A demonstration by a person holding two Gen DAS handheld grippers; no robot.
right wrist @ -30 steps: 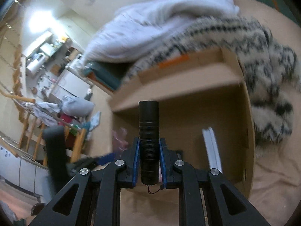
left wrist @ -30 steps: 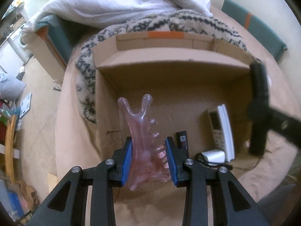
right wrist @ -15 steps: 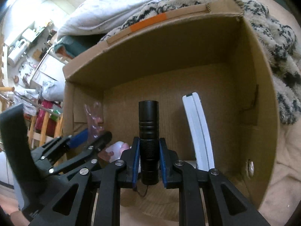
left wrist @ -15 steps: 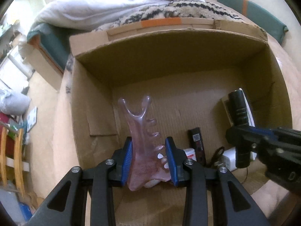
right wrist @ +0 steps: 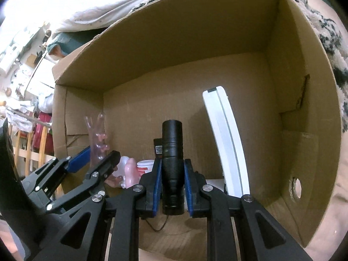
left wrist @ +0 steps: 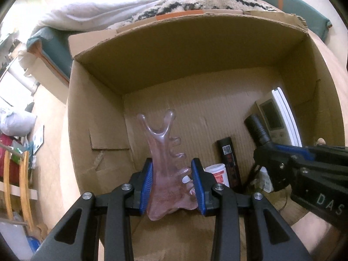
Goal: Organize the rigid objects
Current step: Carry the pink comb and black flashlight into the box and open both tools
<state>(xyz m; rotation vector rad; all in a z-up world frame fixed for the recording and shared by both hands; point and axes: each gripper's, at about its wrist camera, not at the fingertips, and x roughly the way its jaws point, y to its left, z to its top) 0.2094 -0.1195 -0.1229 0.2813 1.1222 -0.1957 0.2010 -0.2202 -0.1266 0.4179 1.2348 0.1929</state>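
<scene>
My left gripper (left wrist: 172, 174) is shut on a translucent pink comb-shaped massage tool (left wrist: 165, 156) and holds it inside an open cardboard box (left wrist: 95, 130), near the left wall. My right gripper (right wrist: 173, 171) is shut on a black flashlight (right wrist: 173, 152) and is also inside the box (right wrist: 293, 87), right of the left gripper. The right gripper shows in the left wrist view (left wrist: 264, 152) with the flashlight (left wrist: 257, 128). The left gripper shows in the right wrist view (right wrist: 95, 156) with the pink tool (right wrist: 97, 137).
On the box floor lie a white remote (left wrist: 276, 117) against the right wall, a slim black device (left wrist: 228, 158), a small white jar with a red label (left wrist: 216, 171) and a black cord (right wrist: 156, 226). Blankets (left wrist: 130, 4) lie behind the box.
Both grippers have moved forward and down, from above the box rim to deep inside it. Each still holds its object.
</scene>
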